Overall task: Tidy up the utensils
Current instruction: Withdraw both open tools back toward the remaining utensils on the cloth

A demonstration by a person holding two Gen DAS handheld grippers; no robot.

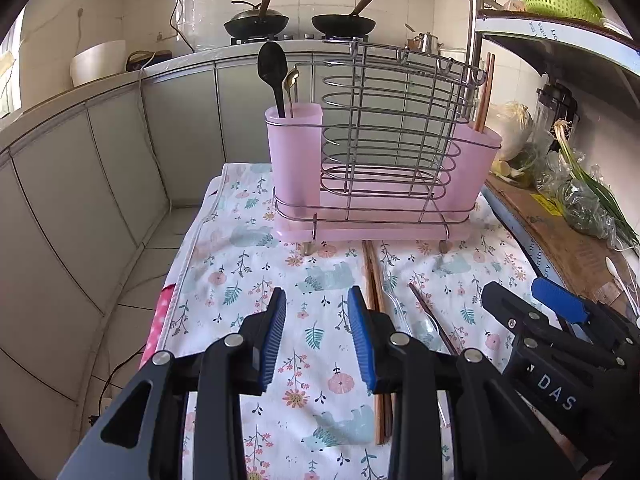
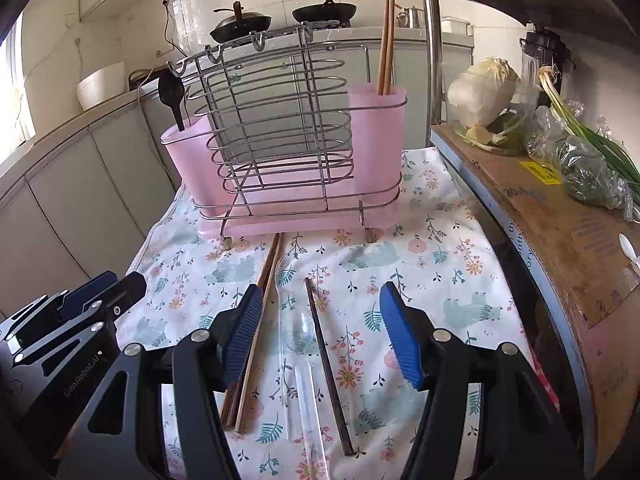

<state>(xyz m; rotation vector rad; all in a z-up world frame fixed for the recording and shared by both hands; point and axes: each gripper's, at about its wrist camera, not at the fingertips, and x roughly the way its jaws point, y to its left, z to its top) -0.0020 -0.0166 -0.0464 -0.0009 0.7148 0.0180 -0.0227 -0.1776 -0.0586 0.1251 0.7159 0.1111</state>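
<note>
Soft daylight enters from a window (image 1: pixel 10 60) at left; both views are sharp, with fisheye-bent, dark-vignetted edges.

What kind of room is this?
Most likely a home kitchen: woks sit on a stove at the back, a pink utensil rack holds spoons and chopsticks, and vegetables lie alongside.

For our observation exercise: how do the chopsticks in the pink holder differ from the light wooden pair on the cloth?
The chopsticks in the holder stand upright; the pair on the cloth lies flat. The standing pair is already sorted into the right-hand pink cup; the lying pair still waits in front of the rack. Both are light brown wooden pairs.
</note>
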